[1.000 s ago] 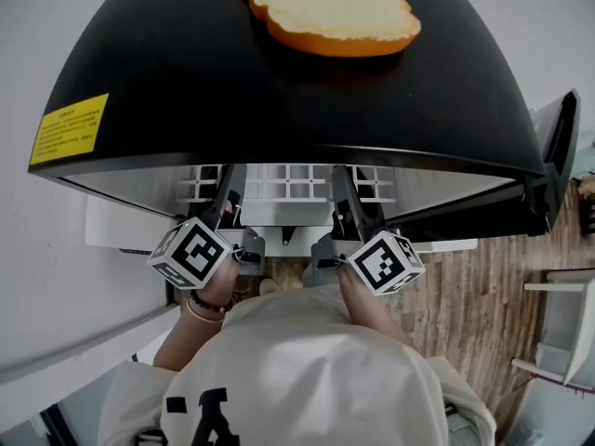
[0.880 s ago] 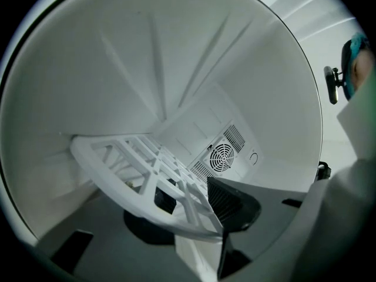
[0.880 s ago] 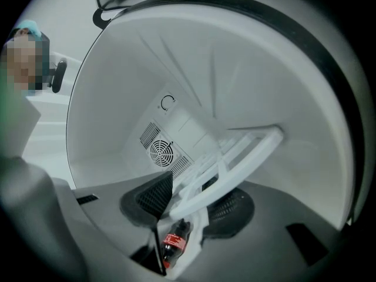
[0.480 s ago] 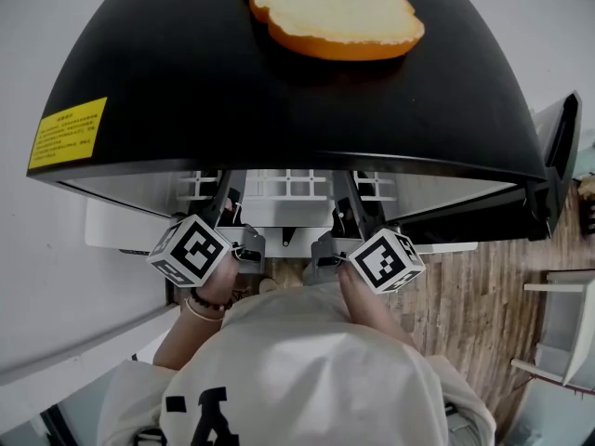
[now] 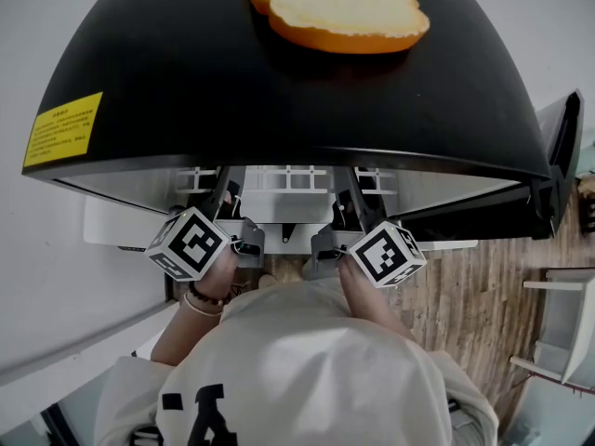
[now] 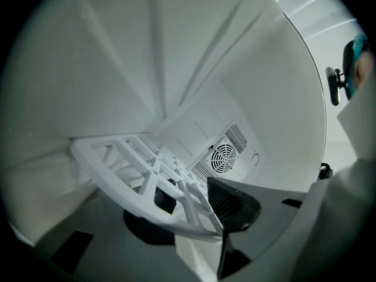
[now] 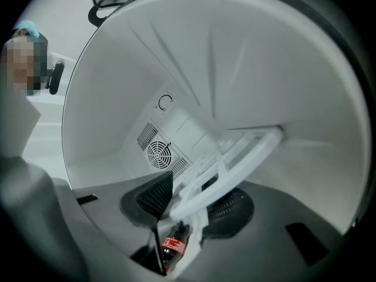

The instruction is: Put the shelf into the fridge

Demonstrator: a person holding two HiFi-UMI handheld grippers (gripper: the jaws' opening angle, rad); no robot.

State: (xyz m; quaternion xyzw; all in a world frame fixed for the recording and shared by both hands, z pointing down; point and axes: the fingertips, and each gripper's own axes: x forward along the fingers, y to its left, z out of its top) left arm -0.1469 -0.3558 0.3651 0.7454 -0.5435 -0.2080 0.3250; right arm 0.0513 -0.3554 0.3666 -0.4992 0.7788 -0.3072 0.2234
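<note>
While the white lattice shelf [image 5: 288, 179] lies partway inside the fridge [image 5: 279, 91], its near rim is clamped by the left gripper [image 5: 221, 193] and the right gripper [image 5: 350, 193], one toward each side. It is best to push both hands evenly toward the far wall, shelf flat, so neither side binds. Count: one shelf, two grippers, one fan grille [image 6: 223, 157], one bottle [image 7: 172, 248] below.

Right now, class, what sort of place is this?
Likely an indoor room, in front of an open small black fridge: white plastic grid shelf, round fan grille on its back wall, wood-plank floor.
</note>
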